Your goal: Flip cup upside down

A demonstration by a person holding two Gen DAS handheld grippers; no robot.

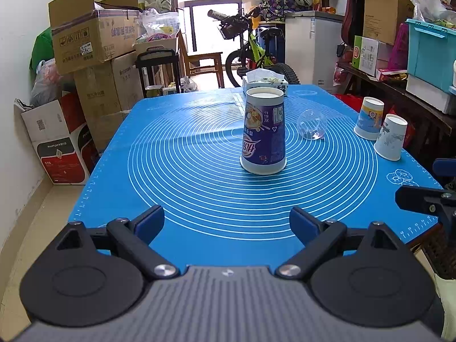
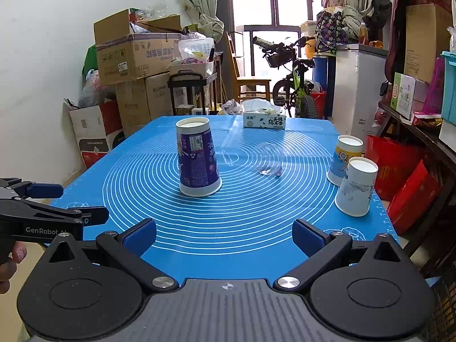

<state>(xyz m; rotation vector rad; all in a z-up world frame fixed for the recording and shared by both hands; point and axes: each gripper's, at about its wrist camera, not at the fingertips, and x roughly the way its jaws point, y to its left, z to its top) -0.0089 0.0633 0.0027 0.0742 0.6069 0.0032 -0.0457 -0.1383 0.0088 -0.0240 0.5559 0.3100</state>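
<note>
1. Blue silicone baking mat (image 1: 199,199) with white rings covers the whole table; everything I work with stands on it.
2. On the ring centre stands the purple paper cup (image 1: 263,131), wide mouth down and narrow base up. So I judge it is already inverted, well apart from both grippers.
3. At the far edge lies a tissue box (image 2: 263,119), not in my way.
4. Near the right edge stand two smaller paper cups, one yellow-and-blue (image 2: 343,159) and one white-and-blue (image 2: 356,189), just beside each other, both also mouth down.
5. Between them and the purple cup lies a clear plastic cup (image 2: 269,159) on its side. I think this one is not yet flipped, so it may be the next object.
6. My left gripper (image 1: 226,222) and right gripper (image 2: 223,236) hover at the near edge, fingers spread wide, holding nothing.
7. Next move, in my opinion: reach forward with the right gripper, close gently on the thin clear wall, then turn it mouth down.
</note>
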